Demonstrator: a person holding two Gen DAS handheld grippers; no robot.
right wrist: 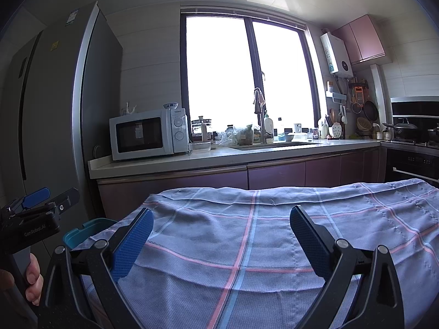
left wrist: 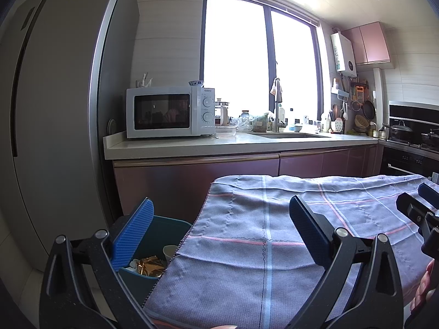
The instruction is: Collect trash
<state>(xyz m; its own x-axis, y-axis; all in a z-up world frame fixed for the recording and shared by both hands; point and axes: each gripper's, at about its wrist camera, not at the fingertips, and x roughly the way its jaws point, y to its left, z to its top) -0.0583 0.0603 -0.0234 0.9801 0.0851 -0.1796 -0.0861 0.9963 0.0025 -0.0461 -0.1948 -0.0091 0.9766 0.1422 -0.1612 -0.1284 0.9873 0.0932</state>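
1. Both tools, left tool (left wrist: 219, 224) and right tool (right wrist: 219, 233), hover spread apart over the checked cloth (right wrist: 247, 233)
2. Teal bin (left wrist: 164, 227) beside the bench holds gold wrapper (left wrist: 151, 266)

Both wrist views low over checked cloth (left wrist: 274, 233), facing counter (right wrist: 247, 156), window (right wrist: 247, 76) shared.

A grey-lilac cloth (right wrist: 274, 233) carries a wide check of pink and pale blue stripes. The bin (left wrist: 153, 246) beside it is dark teal; inside lies crumpled gold foil (left wrist: 151, 266) and something white, perhaps a cup (left wrist: 169, 250). Both grippers, left (left wrist: 219, 233) and right (right wrist: 221, 238), are black with textured blue pads. The microwave (left wrist: 170, 112) is white, the cabinet fronts (right wrist: 274, 172) dusky mauve, the fridge (left wrist: 55, 109) silver-grey.
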